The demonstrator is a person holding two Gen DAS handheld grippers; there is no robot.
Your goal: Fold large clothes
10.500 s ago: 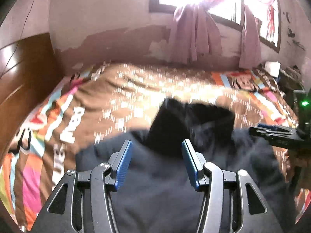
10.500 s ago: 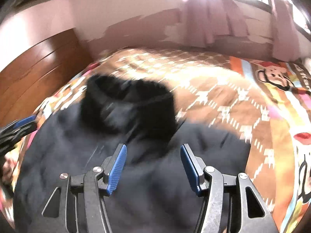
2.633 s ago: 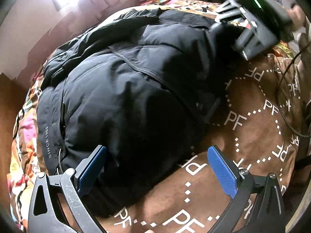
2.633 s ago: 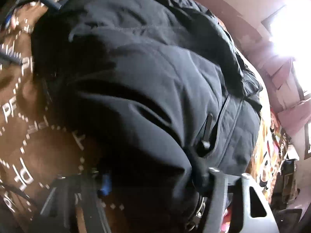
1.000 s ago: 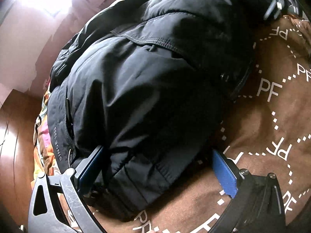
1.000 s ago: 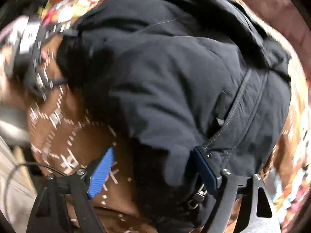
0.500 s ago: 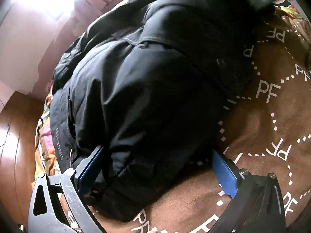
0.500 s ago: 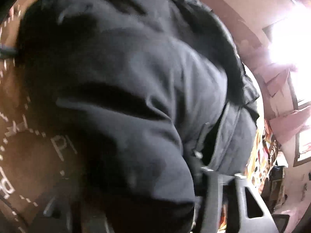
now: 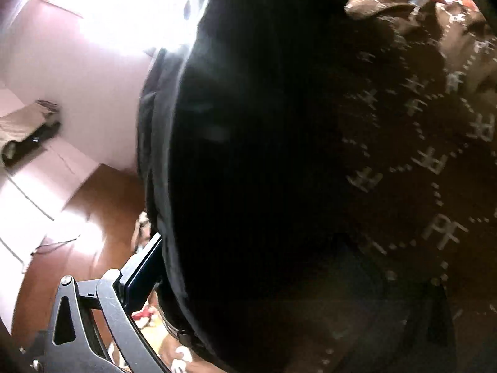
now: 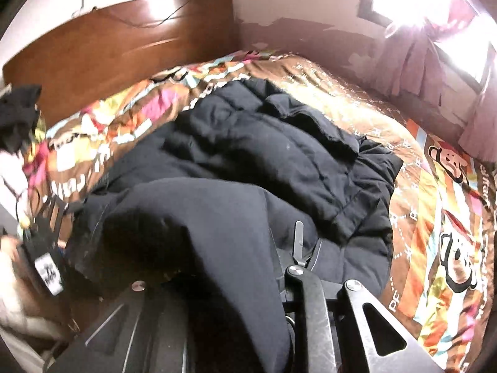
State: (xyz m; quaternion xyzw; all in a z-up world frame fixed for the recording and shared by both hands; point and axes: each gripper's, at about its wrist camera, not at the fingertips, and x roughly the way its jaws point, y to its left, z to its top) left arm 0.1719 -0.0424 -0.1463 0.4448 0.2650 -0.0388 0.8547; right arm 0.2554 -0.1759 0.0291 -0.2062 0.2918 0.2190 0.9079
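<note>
Both grippers now grip the jacket (image 10: 248,161) hem: right gripper (image 10: 248,267) closing on fabric bunched between its fingers, left gripper (image 9: 248,264) clamped likewise, hem lifted off the bedspread (image 10: 435,217), fold starting.

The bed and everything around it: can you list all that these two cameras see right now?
jacket: one, black, padded, spread on the bed, its near edge lifted.
bedspread: one, brown with colourful cartoon print, under the jacket.
headboard: one, brown wood, far end of the bed.
curtains: pink, at the bright window.
dark cloth: one, black, left of the headboard.
left claw: black frame, blue pad; jacket fills its gap; grip unclear.
right claw: black frame, closing on a jacket fold between its jaws.
</note>
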